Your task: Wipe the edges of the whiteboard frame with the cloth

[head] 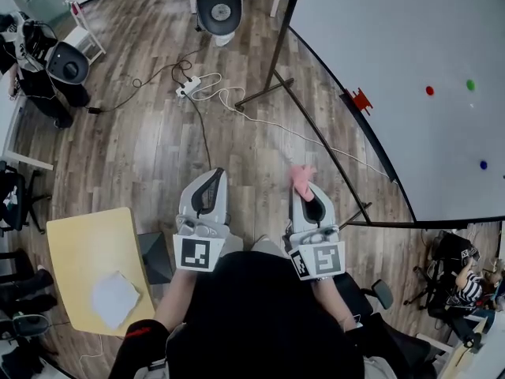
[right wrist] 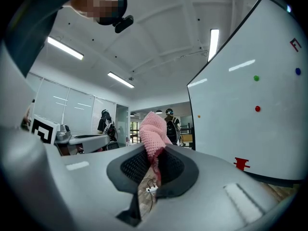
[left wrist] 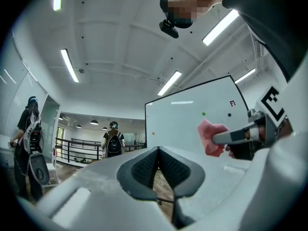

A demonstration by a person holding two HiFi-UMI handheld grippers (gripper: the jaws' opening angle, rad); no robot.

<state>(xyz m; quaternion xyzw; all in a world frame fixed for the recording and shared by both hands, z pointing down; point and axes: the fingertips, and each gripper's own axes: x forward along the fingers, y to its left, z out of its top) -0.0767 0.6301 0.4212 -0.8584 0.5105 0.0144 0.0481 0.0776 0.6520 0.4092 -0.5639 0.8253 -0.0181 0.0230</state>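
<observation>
A pink cloth [head: 301, 179] sticks out of my right gripper [head: 308, 192], whose jaws are shut on it; the right gripper view shows the cloth [right wrist: 154, 134] bunched upright between the pads. The whiteboard [head: 410, 77] with a black frame [head: 347, 109] stands to the right on a stand, carrying red, green and blue magnets. It is apart from the cloth. My left gripper [head: 214, 181] is held beside the right one, jaws shut with nothing in them [left wrist: 158, 150]. The left gripper view also catches the pink cloth [left wrist: 210, 136] at right.
A yellow table [head: 91, 263] with a white paper [head: 115, 297] is at lower left. A power strip [head: 188, 86] and cables lie on the wood floor. Two office chairs [head: 218, 6] stand further off. A person [left wrist: 113, 139] with a backpack is in the distance.
</observation>
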